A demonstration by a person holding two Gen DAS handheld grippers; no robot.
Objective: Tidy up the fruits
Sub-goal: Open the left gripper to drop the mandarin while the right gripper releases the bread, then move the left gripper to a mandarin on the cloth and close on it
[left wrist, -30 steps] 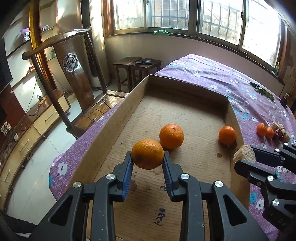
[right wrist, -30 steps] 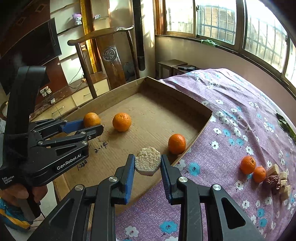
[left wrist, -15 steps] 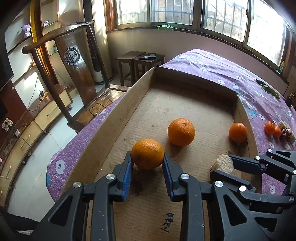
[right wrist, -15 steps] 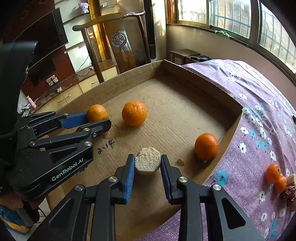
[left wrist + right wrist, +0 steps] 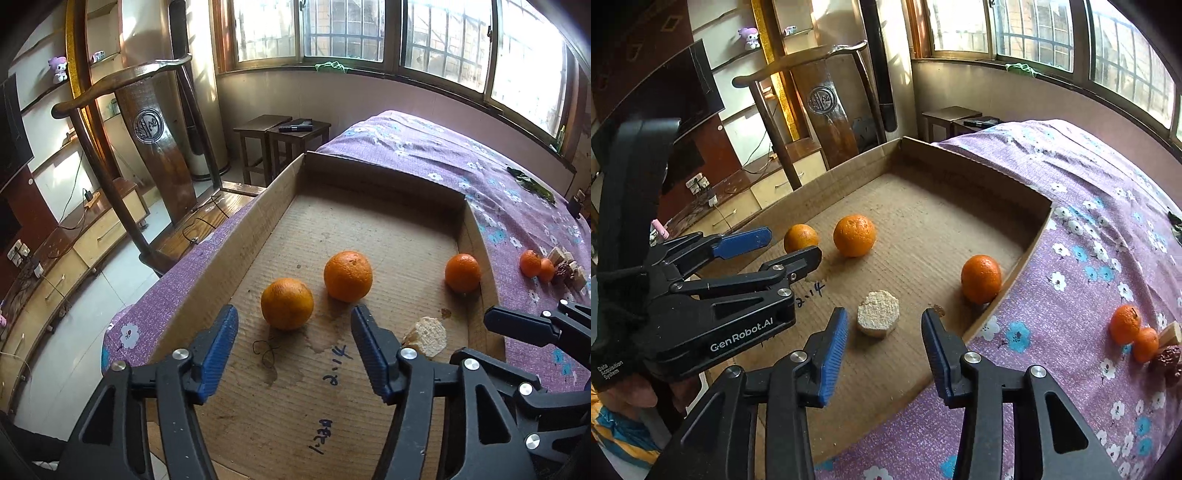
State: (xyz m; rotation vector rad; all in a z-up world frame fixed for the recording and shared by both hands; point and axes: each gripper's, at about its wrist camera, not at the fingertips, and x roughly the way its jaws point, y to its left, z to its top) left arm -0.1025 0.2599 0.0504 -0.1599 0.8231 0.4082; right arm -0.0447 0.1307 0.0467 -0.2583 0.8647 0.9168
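Observation:
A shallow cardboard tray (image 5: pixel 280 192) lies on the purple bed. Three oranges sit in it: one (image 5: pixel 287 303) just ahead of my left gripper (image 5: pixel 291 328), one (image 5: pixel 348 276) in the middle, one (image 5: pixel 462 273) by the right wall. My left gripper is open and empty. My right gripper (image 5: pixel 882 332) is open too, with a pale crumbly cake piece (image 5: pixel 878 312) lying on the tray floor between its fingers. The same piece shows in the left wrist view (image 5: pixel 424 336). Two small tangerines (image 5: pixel 1126 324) lie on the bedspread outside the tray.
Dates and pale blocks (image 5: pixel 565 267) lie beside the tangerines. A wooden chair (image 5: pixel 155 122) and small stools (image 5: pixel 280 136) stand left of the bed. The tray's walls (image 5: pixel 1015 273) rise around the fruit. My left gripper's body (image 5: pixel 701 295) fills the left of the right wrist view.
Both grippers opened. The left let go of its orange, the right let go of the cake piece; both now rest on the tray floor.

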